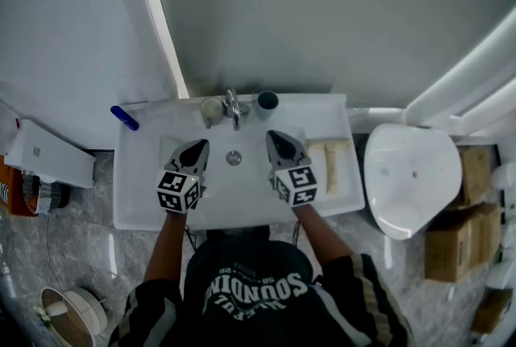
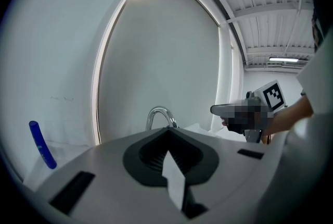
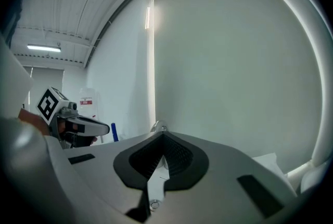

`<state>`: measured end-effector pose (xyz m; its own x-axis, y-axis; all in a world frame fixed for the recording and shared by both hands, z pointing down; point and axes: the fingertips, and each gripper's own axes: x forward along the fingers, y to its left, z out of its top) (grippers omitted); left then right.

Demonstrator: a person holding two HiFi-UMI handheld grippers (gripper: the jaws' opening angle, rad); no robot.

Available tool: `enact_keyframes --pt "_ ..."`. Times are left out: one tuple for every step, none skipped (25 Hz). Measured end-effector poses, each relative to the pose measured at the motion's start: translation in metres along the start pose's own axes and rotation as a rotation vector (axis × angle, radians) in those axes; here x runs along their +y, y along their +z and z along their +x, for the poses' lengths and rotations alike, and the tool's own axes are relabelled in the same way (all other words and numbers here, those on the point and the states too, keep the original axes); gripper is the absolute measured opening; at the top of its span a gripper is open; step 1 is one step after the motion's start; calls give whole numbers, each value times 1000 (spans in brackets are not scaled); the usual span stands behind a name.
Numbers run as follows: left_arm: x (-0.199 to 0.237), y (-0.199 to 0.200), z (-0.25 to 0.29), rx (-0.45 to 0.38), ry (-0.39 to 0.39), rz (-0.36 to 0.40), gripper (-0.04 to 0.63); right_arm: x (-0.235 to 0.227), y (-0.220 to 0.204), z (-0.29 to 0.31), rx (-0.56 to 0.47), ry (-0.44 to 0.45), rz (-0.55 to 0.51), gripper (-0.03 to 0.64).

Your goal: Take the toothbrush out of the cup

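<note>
My jaws are clenched together on nothing: left gripper (image 1: 196, 146) and right gripper (image 1: 276, 135) hover over the white sink (image 1: 137, 192), flanking its drain (image 1: 234, 157). Beyond, 2 cups flank the faucet (image 1: 234, 107): beige cup (image 1: 212, 107), dark cup (image 1: 267, 101). I cannot make out the toothbrush. A blue stick (image 1: 125, 118) sits at the sink's left back corner.

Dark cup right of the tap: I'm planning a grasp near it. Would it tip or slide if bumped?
The dark cup stands upright on the glossy white ledge of the sink, so a bump would probably slide it. It looks small, likely light, so it may tip. Whether anything inside weighs it down can't be seen.
</note>
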<state>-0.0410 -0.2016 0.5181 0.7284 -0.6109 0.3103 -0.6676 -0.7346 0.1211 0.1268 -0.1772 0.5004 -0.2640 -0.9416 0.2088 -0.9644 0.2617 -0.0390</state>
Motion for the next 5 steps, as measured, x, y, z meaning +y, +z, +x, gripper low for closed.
enact_keyframes --pt "0 -1 0 2 -1 0 -2 -1 0 0 1 0 -3 -3" --pt "0 -1 0 4 -1 1 -2 -2 0 0 1 0 -4 -3" --pt "0 -2 1 5 -1 1 -2 -3 0 1 1 0 -6 -3" --pt "0 -2 1 6 -2 2 -2 -3 0 1 1 0 -7 -3" --pt "0 -2 1 6 -2 2 -2 -4 1 2 2 0 -9 -3"
